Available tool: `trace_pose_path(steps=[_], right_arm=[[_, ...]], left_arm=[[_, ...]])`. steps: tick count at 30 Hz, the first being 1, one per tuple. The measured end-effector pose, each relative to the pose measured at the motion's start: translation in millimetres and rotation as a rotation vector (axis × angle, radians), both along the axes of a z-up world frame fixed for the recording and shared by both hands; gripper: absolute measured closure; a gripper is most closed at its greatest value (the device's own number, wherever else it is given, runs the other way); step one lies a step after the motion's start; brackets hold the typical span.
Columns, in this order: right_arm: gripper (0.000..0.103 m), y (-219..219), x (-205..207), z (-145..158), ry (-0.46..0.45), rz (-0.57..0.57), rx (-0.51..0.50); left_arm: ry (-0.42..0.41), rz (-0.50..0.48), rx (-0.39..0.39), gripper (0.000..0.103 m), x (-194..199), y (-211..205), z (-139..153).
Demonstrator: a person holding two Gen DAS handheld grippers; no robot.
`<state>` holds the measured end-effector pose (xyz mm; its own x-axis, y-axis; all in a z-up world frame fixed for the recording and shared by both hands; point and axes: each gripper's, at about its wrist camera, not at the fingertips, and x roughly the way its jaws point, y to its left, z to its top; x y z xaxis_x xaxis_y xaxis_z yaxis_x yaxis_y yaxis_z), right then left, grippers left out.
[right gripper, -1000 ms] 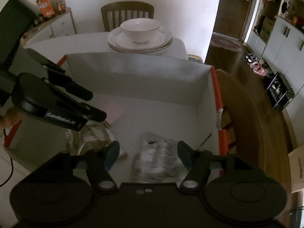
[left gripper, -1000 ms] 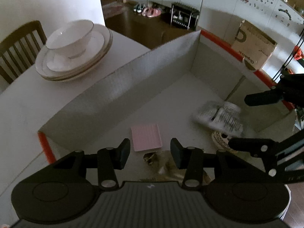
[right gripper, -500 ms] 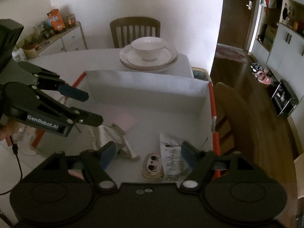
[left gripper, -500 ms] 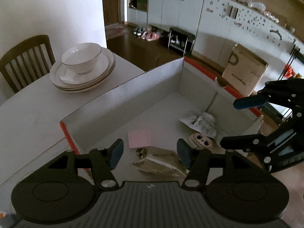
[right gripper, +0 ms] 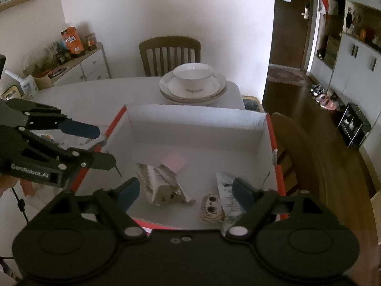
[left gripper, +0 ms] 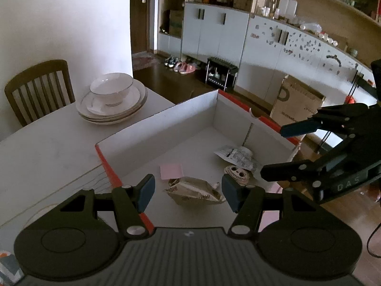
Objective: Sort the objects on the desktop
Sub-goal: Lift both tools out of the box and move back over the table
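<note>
An open cardboard box (left gripper: 166, 128) (right gripper: 197, 124), white inside with red edges, stands on the white table. On its floor lie a pink note (left gripper: 171, 171) (right gripper: 173, 160), a crumpled brown packet (left gripper: 195, 191) (right gripper: 162, 186), a cartoon-face piece (left gripper: 237, 173) (right gripper: 212, 207) and a white printed packet (left gripper: 234, 155) (right gripper: 226, 190). My left gripper (left gripper: 188, 190) (right gripper: 106, 146) hovers open above the box's left side, nothing between its pads. Over the box's near right part, my right gripper (right gripper: 187, 190) (left gripper: 273, 152) is opening its jaws, and they are empty.
A bowl on stacked plates (left gripper: 112, 100) (right gripper: 193, 83) sits on the table beyond the box. Wooden chairs (left gripper: 40, 83) (right gripper: 309, 157) stand at the table's far side and right of the box. A sideboard (right gripper: 78, 66) holds groceries. A cardboard carton (left gripper: 297, 104) stands on the floor.
Both grippers have risen and drawn back out of the box. The left jaws opened above the brown packet. The right let the white packet drop onto the box floor and widened.
</note>
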<state>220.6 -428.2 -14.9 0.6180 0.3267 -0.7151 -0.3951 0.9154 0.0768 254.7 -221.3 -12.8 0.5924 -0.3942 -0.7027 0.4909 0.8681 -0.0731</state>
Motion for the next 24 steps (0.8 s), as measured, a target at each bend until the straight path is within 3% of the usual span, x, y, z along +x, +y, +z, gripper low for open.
trace_pose_path(steps=[3, 7, 9, 16, 24], right_arm=[[0.01, 11.1, -9.3, 3.8, -0.025, -0.011, -0.006], [0.006, 29.5, -18.9, 4.8, -0.042, -0.031, -0.008], [0.003, 39.6, -24.7, 5.5, -0.052, -0.04, -0.004], [0.001, 80.0, -42.3, 7.3, -0.074, -0.047, 0.009], [0.001, 130.5, -58.0, 6.6, -0.077, -0.044, 0.024]], left_arm=[[-0.025, 0.001, -0.009, 0.042, -10.4, 13.7, 4.7], [-0.059, -0.002, -0.017, 0.029, -24.9, 35.1, 8.8], [-0.068, -0.008, -0.025, 0.029, -32.6, 48.1, 10.2], [-0.086, -0.014, -0.025, 0.023, -50.4, 92.0, 11.9], [-0.048, 0.041, -0.055, 0.023, -60.6, 157.3, 5.0]])
